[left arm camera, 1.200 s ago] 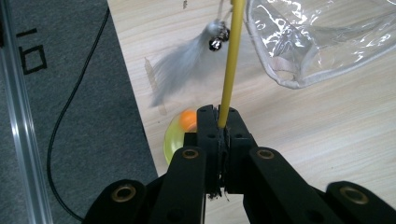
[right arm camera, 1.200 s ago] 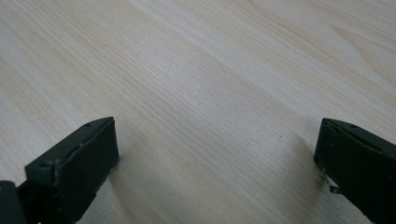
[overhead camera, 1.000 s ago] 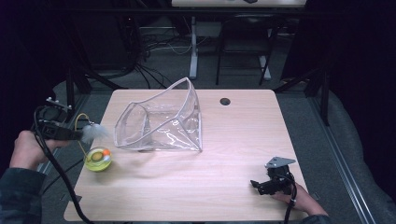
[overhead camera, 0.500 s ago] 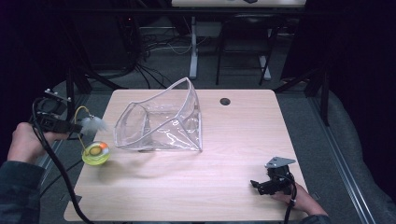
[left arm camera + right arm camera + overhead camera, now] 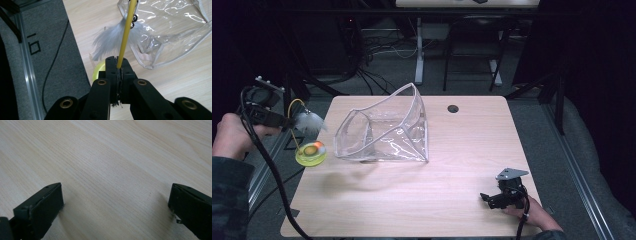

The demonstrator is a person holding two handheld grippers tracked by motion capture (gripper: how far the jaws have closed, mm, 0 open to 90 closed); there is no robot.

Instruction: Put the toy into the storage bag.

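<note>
My left gripper (image 5: 286, 124) is up in the air off the table's left edge, shut on the thin yellow stem (image 5: 126, 32) of a feather toy. A grey feather tuft (image 5: 309, 121) with small dark beads (image 5: 133, 20) sits on the stem just past the jaws. Below it hangs a yellow-green disc (image 5: 310, 152) with an orange spot, clear of the tabletop. A clear plastic pouch (image 5: 384, 132) stands open on the table, to the right of the toy. At the front right, my right gripper (image 5: 488, 198) rests on the wood, open, with nothing between its jaws.
The light wooden table (image 5: 452, 210) has a small dark grommet hole (image 5: 453, 108) near its far edge. Left of the table lie grey floor, a metal rail (image 5: 25, 75) and a black cable (image 5: 53, 62). Desk legs and cables stand behind.
My left gripper has risen and drifted a little left, lifting the toy; the disc has come up off the table. The right gripper has not moved.
</note>
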